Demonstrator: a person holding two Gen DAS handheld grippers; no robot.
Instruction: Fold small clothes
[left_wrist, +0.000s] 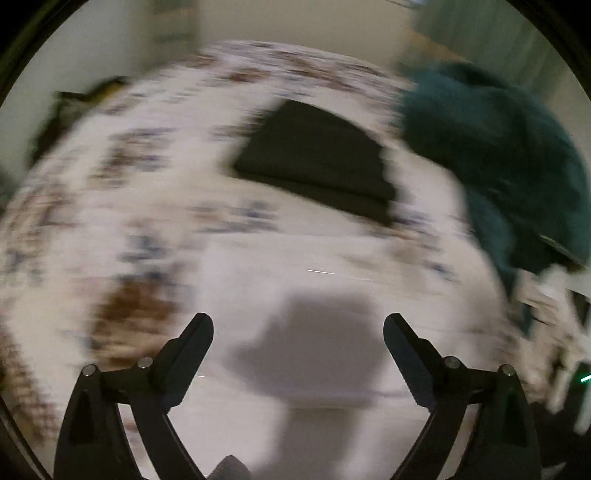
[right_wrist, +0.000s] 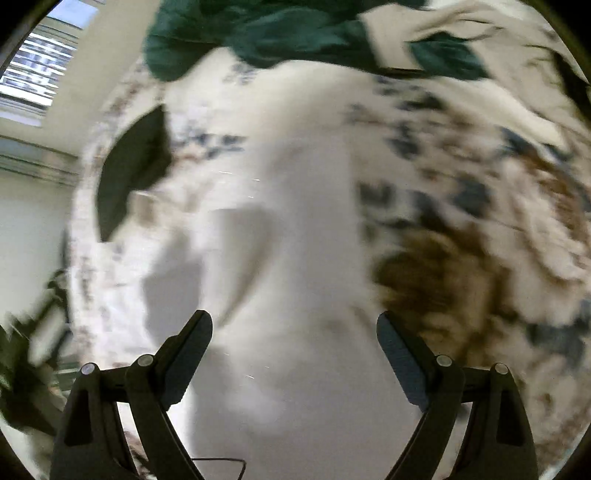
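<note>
Both views are motion-blurred. A white garment (left_wrist: 314, 288) lies flat on the flowered bedspread (left_wrist: 122, 177), just ahead of my left gripper (left_wrist: 298, 328), which is open and empty above it. In the right wrist view the same white garment (right_wrist: 295, 229) stretches away from my right gripper (right_wrist: 294, 326), also open and empty. A folded black garment (left_wrist: 317, 158) lies farther back; it also shows in the right wrist view (right_wrist: 129, 170) at the left.
A heap of dark teal cloth (left_wrist: 498, 147) sits at the right of the bed, and at the top of the right wrist view (right_wrist: 280, 33). A window (right_wrist: 37, 66) and wall lie beyond the bed's left edge.
</note>
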